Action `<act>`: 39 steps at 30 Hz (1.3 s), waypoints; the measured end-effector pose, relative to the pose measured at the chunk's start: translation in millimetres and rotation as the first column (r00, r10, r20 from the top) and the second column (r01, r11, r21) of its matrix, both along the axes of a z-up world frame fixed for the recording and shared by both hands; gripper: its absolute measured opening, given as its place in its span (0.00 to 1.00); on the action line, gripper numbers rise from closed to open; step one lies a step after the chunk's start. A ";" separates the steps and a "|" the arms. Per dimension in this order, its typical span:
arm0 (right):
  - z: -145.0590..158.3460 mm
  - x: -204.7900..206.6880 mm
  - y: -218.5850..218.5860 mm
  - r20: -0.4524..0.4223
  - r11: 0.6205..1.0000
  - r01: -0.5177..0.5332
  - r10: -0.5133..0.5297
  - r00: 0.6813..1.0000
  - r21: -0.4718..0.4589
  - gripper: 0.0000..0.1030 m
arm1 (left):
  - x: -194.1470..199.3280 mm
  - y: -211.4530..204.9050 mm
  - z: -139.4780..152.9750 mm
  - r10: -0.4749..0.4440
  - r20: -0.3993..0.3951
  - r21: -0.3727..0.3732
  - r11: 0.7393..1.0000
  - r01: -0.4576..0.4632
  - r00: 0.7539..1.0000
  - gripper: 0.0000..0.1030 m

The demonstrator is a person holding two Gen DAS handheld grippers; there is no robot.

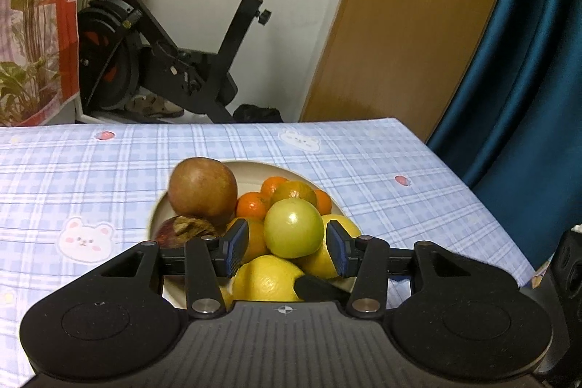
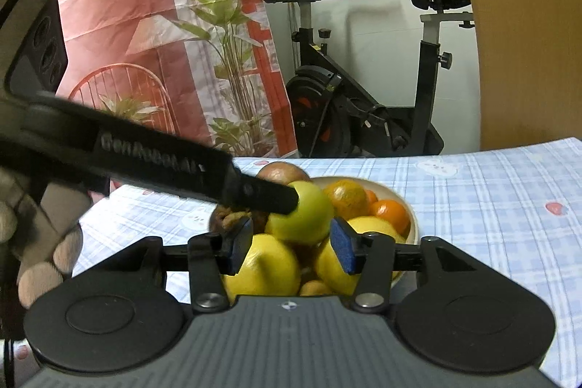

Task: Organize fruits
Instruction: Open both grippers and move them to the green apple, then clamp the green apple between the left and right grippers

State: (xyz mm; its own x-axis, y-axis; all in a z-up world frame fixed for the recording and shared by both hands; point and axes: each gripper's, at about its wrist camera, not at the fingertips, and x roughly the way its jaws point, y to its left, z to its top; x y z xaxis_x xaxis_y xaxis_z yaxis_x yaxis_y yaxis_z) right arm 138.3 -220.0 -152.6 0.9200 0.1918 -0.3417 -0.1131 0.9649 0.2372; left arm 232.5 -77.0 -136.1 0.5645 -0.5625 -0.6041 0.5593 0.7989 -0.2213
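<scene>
A cream bowl (image 1: 254,168) on the blue checked tablecloth is heaped with fruit. On top sits a green apple (image 1: 294,228), with a red-brown apple (image 1: 202,190), tangerines (image 1: 251,204) and lemons (image 1: 267,279) around it. My left gripper (image 1: 287,233) straddles the green apple; a gap shows at the left pad, so the jaws stand open. From the right wrist, one left finger (image 2: 262,193) lies against the green apple (image 2: 309,217). My right gripper (image 2: 291,233) is open just above the lemons (image 2: 269,264), nothing gripped, at the bowl's (image 2: 409,228) near side.
Beyond the table's far edge stands an exercise bike (image 1: 163,60). A blue curtain (image 1: 527,60) and a wooden panel (image 1: 400,24) rise at the right, plants (image 2: 232,60) at the left. A gloved hand (image 2: 36,264) holds the left gripper. Bare cloth (image 1: 418,199) surrounds the bowl.
</scene>
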 end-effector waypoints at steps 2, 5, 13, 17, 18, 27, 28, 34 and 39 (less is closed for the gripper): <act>0.6 -7.8 5.0 -0.001 1.000 -0.007 0.007 1.000 0.008 0.50 | -5.7 11.7 3.6 0.002 -0.001 -0.004 1.000 -0.002 1.000 0.48; 1.3 -18.5 15.7 -0.008 0.999 -0.031 0.031 0.999 0.013 0.50 | -13.1 33.5 7.5 0.014 -0.008 -0.009 1.000 -0.014 1.000 0.51; 0.1 -26.8 55.8 -0.036 0.992 -0.127 0.126 0.991 -0.023 0.50 | -34.9 100.7 6.4 0.098 -0.024 0.010 0.995 -0.098 0.995 0.52; 0.7 -26.0 80.1 -0.055 0.978 -0.200 0.197 0.979 -0.053 0.50 | -42.2 129.2 -2.1 0.164 -0.056 -0.029 0.986 -0.165 0.985 0.52; 0.2 -25.3 85.8 -0.059 0.975 -0.215 0.211 0.976 -0.062 0.50 | -44.0 134.6 -6.4 0.180 -0.067 -0.043 0.982 -0.183 0.981 0.52; -9.0 -13.2 131.9 -0.129 0.929 -0.333 0.315 0.940 -0.161 0.50 | -48.4 145.1 -22.0 0.207 -0.097 -0.107 0.970 -0.217 0.974 0.53; -10.3 -11.2 135.3 -0.137 0.925 -0.342 0.321 0.937 -0.168 0.50 | -48.4 144.4 -23.6 0.205 -0.095 -0.108 0.971 -0.214 0.974 0.53; -18.1 4.0 152.7 -0.181 0.901 -0.377 0.343 0.922 -0.217 0.49 | -56.5 143.0 -33.6 0.198 -0.061 -0.082 0.976 -0.203 0.978 0.53; -23.0 11.5 158.9 -0.203 0.890 -0.385 0.342 0.918 -0.242 0.50 | -55.2 145.8 -43.0 0.188 -0.092 -0.090 0.977 -0.196 0.978 0.53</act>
State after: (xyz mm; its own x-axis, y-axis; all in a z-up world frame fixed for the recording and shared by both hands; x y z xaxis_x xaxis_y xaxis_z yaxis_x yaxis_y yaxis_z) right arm 149.8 -61.1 -175.6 0.7367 0.3824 -0.5577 -0.4522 0.8918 0.0141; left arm 177.3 68.8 -179.0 0.6178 -0.5074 -0.6007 0.3743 0.8616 -0.3429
